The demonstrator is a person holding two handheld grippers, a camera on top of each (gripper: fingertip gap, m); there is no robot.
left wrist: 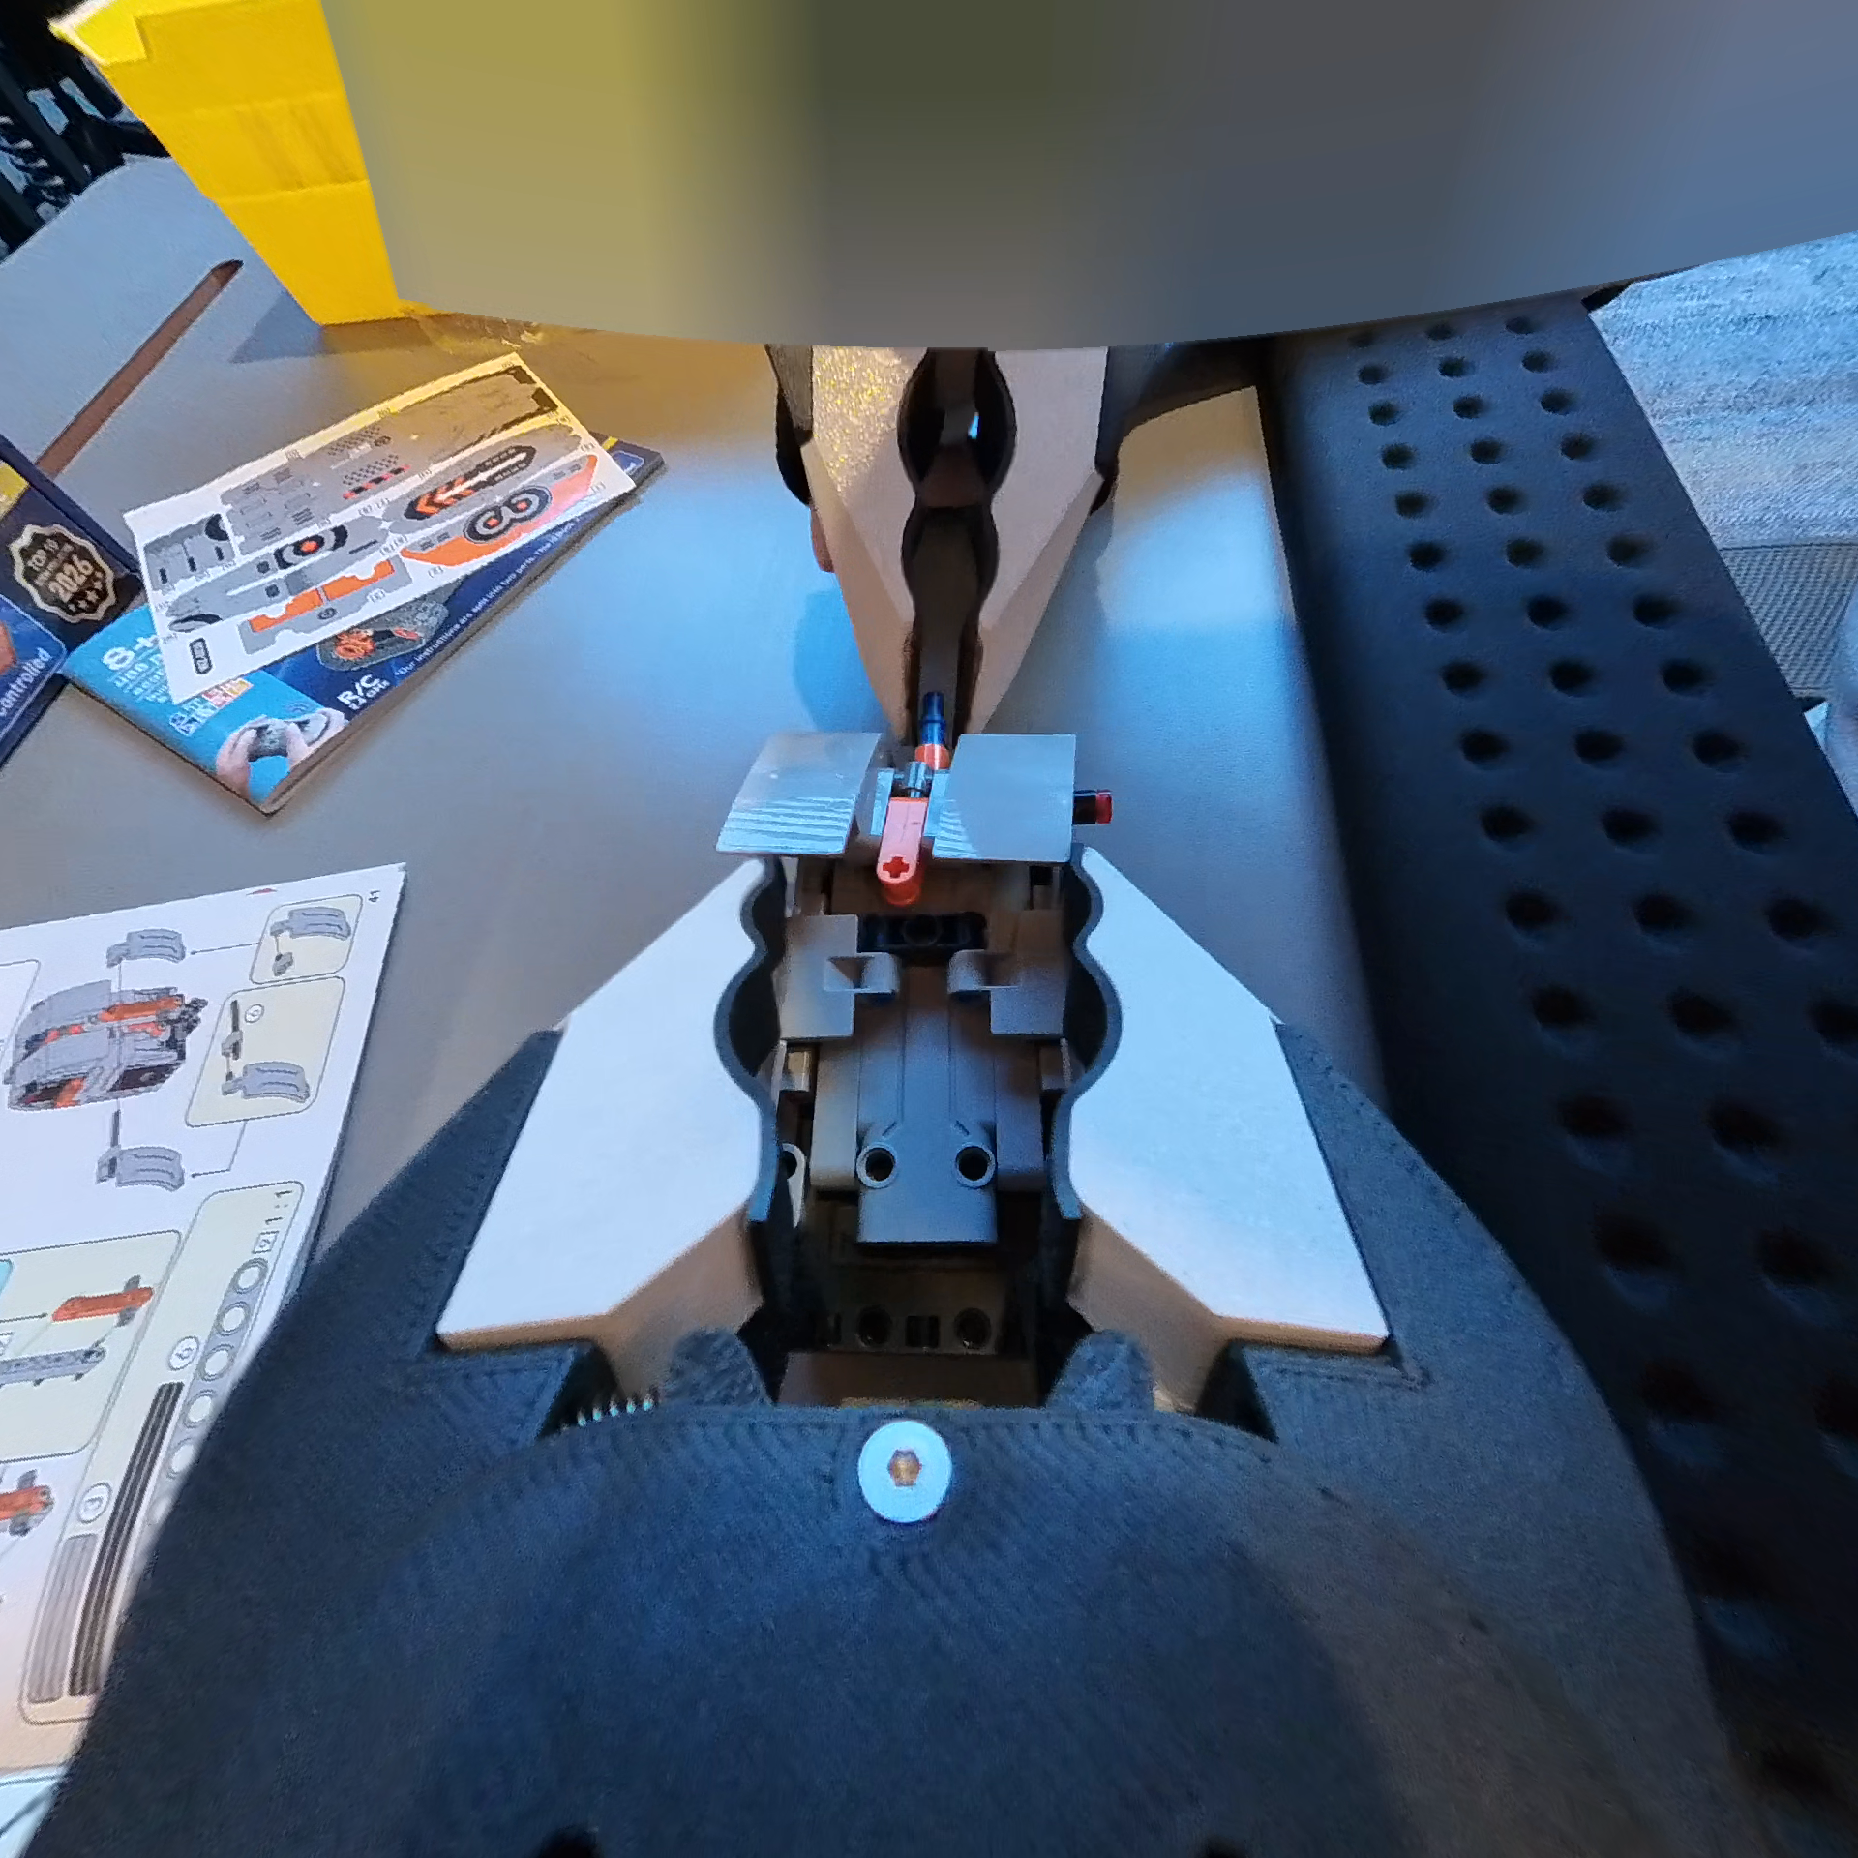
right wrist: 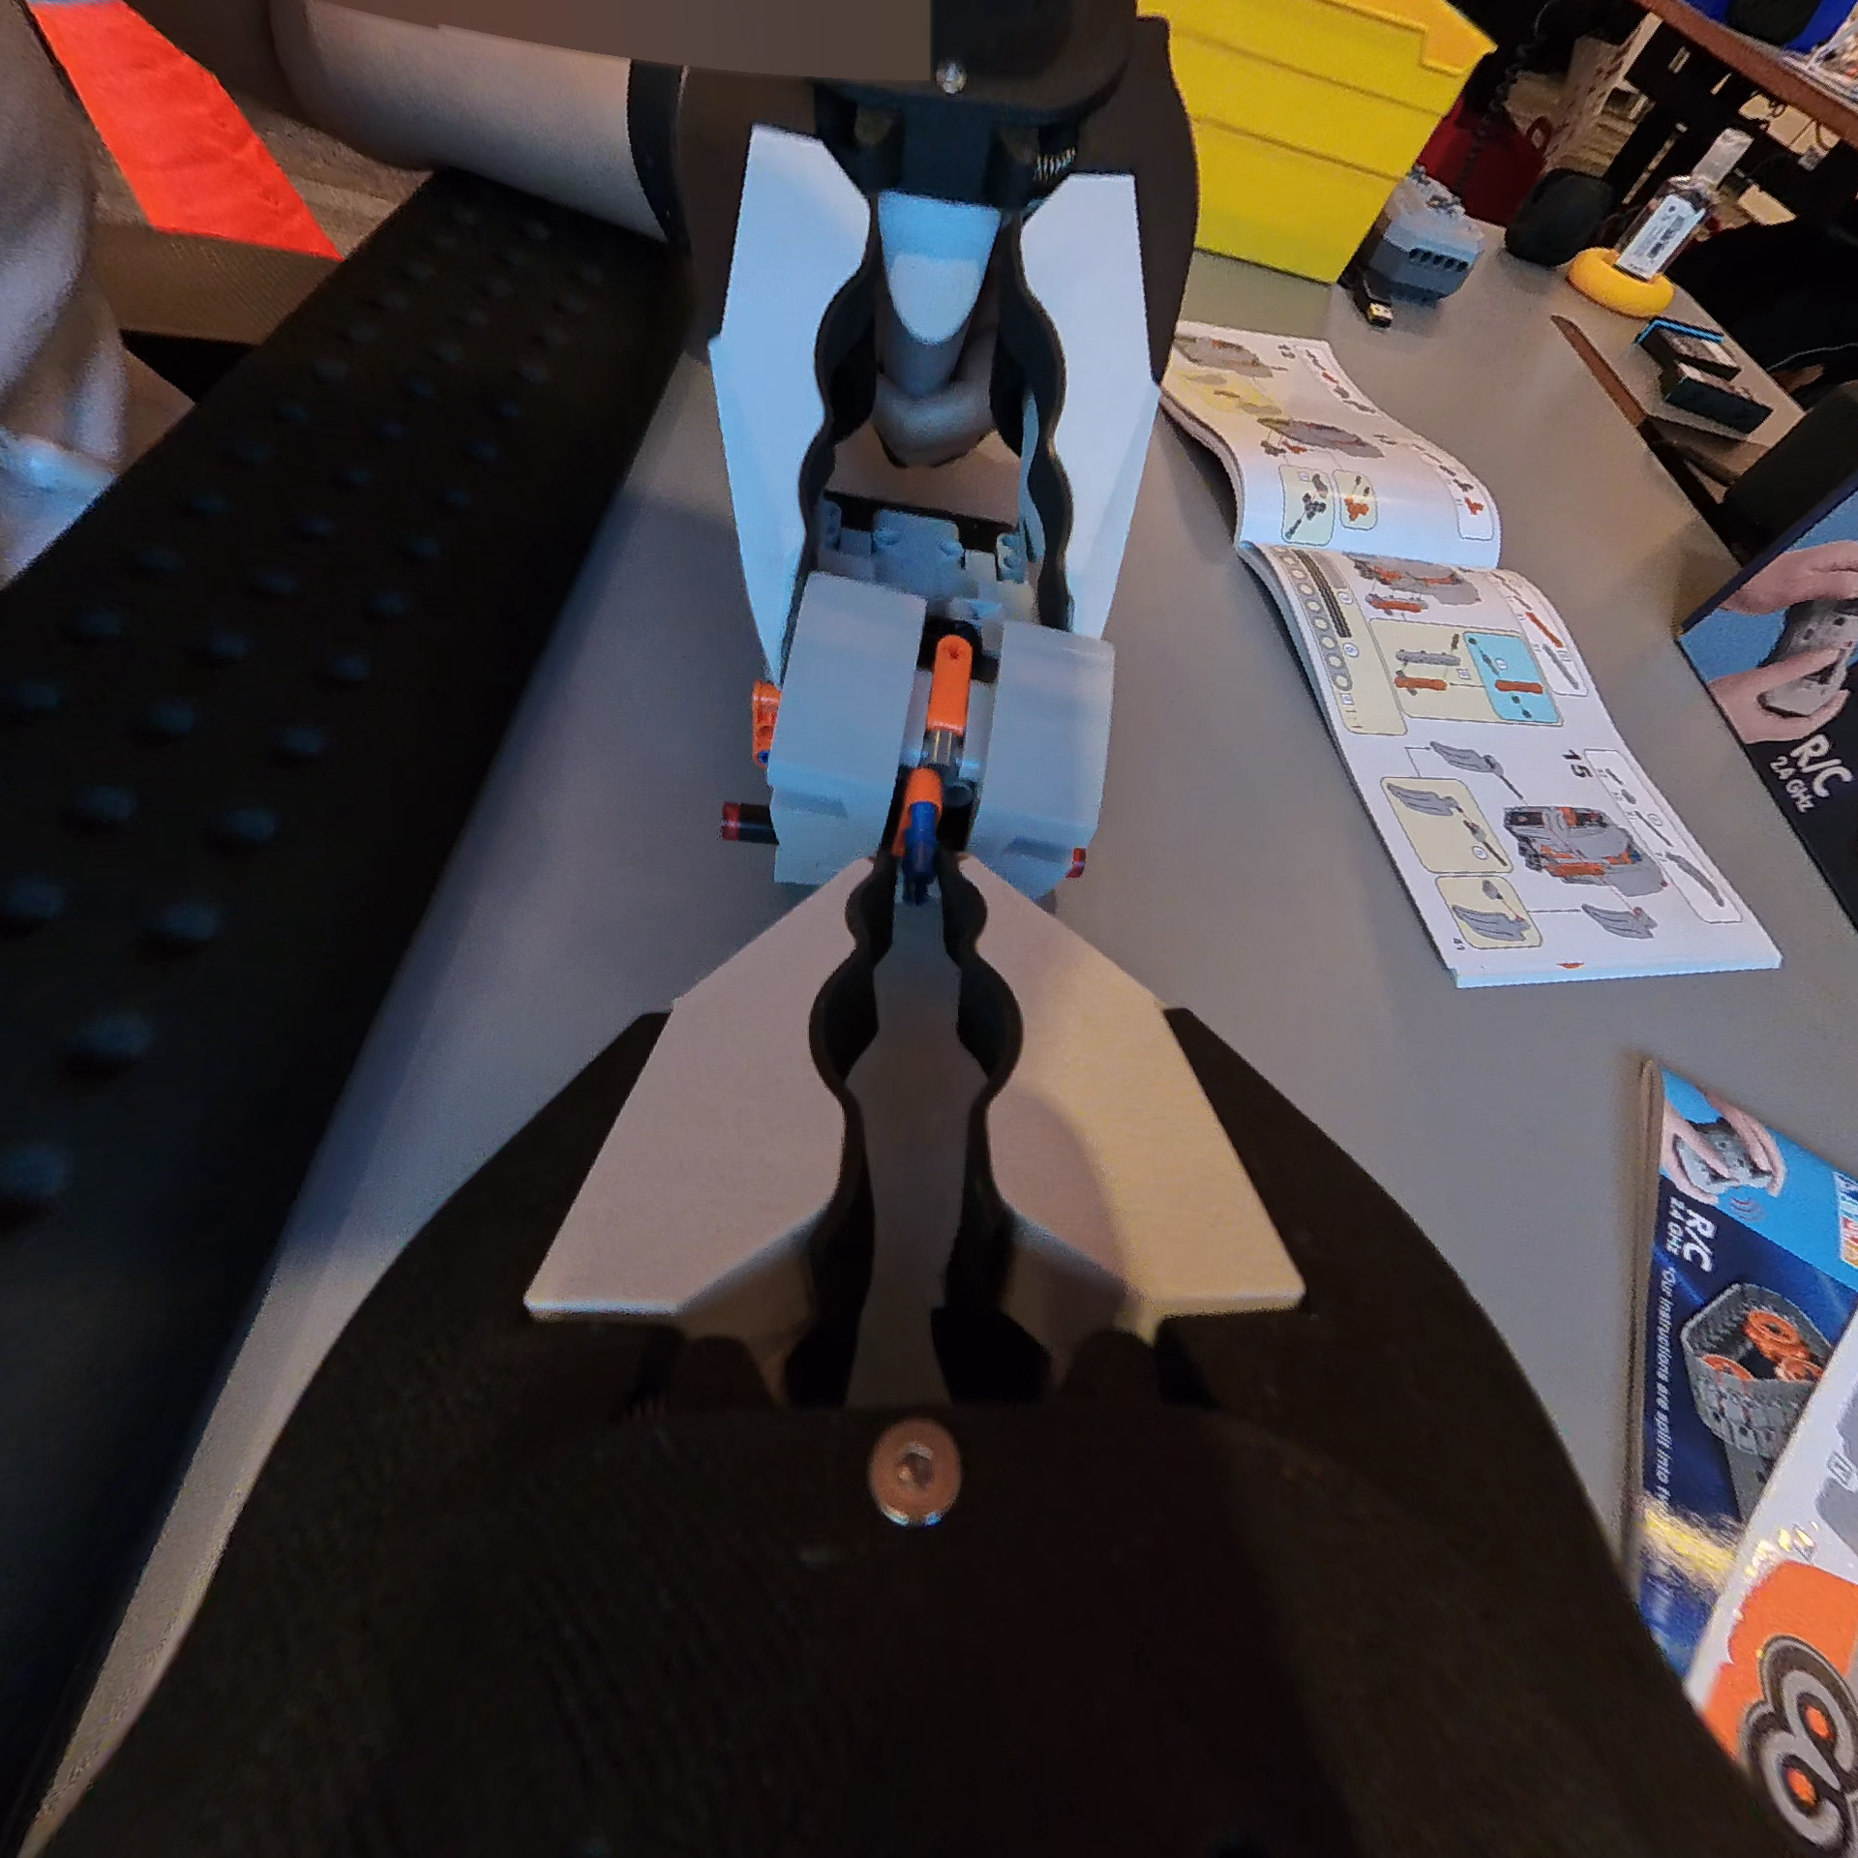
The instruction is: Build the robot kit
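Note:
My left gripper (left wrist: 920,877) is shut on a grey brick-built model (left wrist: 920,1106), which sits between its white fingers just above the grey table (left wrist: 603,905). An orange beam (left wrist: 898,834) lies between the two grey panels at the model's far end. My right gripper (right wrist: 917,877) faces it from the other side and is shut on a small blue pin (right wrist: 917,855), which lines up with the orange beam (right wrist: 948,694). The right gripper also shows in the left wrist view (left wrist: 932,726), and the left gripper in the right wrist view (right wrist: 935,643), holding the model (right wrist: 845,704).
An open instruction booklet (left wrist: 181,1106) (right wrist: 1458,704), a sticker sheet (left wrist: 372,523) and a blue product box (right wrist: 1759,1357) lie on the table. A yellow bin (right wrist: 1307,131) stands behind. A black perforated panel (left wrist: 1568,804) (right wrist: 251,704) runs along one side. The tips of both grippers are at nearly the same place.

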